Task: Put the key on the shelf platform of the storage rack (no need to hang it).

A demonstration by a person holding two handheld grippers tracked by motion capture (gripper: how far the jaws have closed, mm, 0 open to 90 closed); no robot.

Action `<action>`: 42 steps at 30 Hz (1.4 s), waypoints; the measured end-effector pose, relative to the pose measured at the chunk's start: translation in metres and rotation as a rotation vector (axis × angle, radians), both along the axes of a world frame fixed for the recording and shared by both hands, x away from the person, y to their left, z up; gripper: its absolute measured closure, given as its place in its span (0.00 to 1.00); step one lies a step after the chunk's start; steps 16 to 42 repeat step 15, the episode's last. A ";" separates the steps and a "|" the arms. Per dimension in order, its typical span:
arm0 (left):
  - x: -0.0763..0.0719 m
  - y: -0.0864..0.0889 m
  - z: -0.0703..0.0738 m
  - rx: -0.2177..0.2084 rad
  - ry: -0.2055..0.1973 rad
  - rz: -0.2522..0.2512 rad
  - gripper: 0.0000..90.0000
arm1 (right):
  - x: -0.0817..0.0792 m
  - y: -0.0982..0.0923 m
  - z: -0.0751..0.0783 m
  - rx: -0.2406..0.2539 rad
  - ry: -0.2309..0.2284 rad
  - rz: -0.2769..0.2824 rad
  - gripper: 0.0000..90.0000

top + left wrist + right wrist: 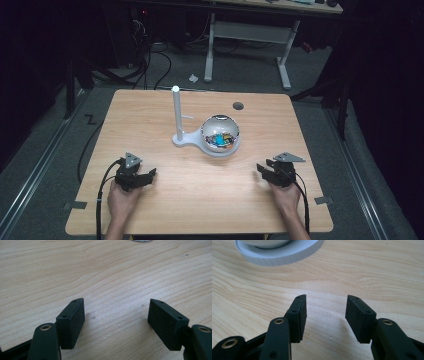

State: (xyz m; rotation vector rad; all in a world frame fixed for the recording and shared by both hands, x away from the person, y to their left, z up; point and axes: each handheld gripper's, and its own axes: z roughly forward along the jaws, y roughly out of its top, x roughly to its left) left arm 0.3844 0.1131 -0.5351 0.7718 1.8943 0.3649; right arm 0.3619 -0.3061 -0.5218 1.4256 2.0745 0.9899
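— Where's the clear round bowl of colourful bits (220,135) on its white stand with the upright post?

— Mid-bench, toward the far edge. My right hand-held gripper (325,315) and left hand-held gripper (116,321) sit near the near corners, jaws wide, empty. I'd approach level, then close gently on the rim.

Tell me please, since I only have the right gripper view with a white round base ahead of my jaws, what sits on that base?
Observer: A clear bowl holding small colourful items rests on the white stand.
Operator: Is anything else attached to it?
Observer: Yes, a white upright post rises at the stand's left end.
Operator: Where is the other gripper?
Observer: The left gripper rests low over the table near its front left, jaws open with nothing between them.
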 end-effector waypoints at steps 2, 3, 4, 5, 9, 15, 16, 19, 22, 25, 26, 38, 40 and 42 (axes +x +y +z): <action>0.000 0.000 0.000 0.000 0.000 0.000 0.33 | 0.001 0.000 -0.004 -0.003 0.013 -0.004 0.57; 0.000 0.000 0.000 -0.001 0.000 0.001 0.33 | 0.001 0.000 -0.005 -0.012 0.017 -0.007 0.56; 0.000 0.000 0.000 0.000 0.000 -0.001 0.33 | 0.002 0.001 -0.008 -0.024 0.024 -0.011 0.56; 0.000 0.000 0.000 0.000 0.000 -0.001 0.33 | 0.001 0.001 -0.008 -0.028 0.023 -0.012 0.55; 0.000 0.000 0.000 0.000 0.000 0.000 0.33 | 0.002 0.003 -0.008 -0.053 0.018 -0.005 0.53; 0.000 0.000 0.000 0.002 -0.001 -0.002 0.33 | 0.002 0.005 -0.008 -0.073 0.015 -0.007 0.51; 0.000 0.000 0.000 0.002 -0.001 -0.002 0.33 | 0.002 0.005 -0.008 -0.073 0.015 -0.007 0.51; 0.000 0.000 0.000 0.002 -0.001 -0.002 0.33 | 0.002 0.005 -0.008 -0.073 0.015 -0.007 0.51; 0.000 0.000 0.000 0.002 -0.001 -0.002 0.33 | 0.002 0.005 -0.008 -0.073 0.015 -0.007 0.51; 0.000 0.000 0.000 0.002 -0.001 -0.002 0.33 | 0.002 0.005 -0.008 -0.073 0.015 -0.007 0.51; 0.000 0.000 0.000 0.002 -0.001 -0.002 0.33 | 0.002 0.005 -0.008 -0.073 0.015 -0.007 0.51; 0.000 0.000 0.000 0.002 -0.001 -0.002 0.33 | 0.002 0.005 -0.008 -0.073 0.015 -0.007 0.51; 0.000 0.000 0.000 0.002 -0.001 -0.002 0.33 | 0.002 0.005 -0.008 -0.073 0.015 -0.007 0.51; 0.000 0.000 0.000 0.002 -0.001 -0.002 0.33 | 0.002 0.005 -0.008 -0.073 0.015 -0.007 0.51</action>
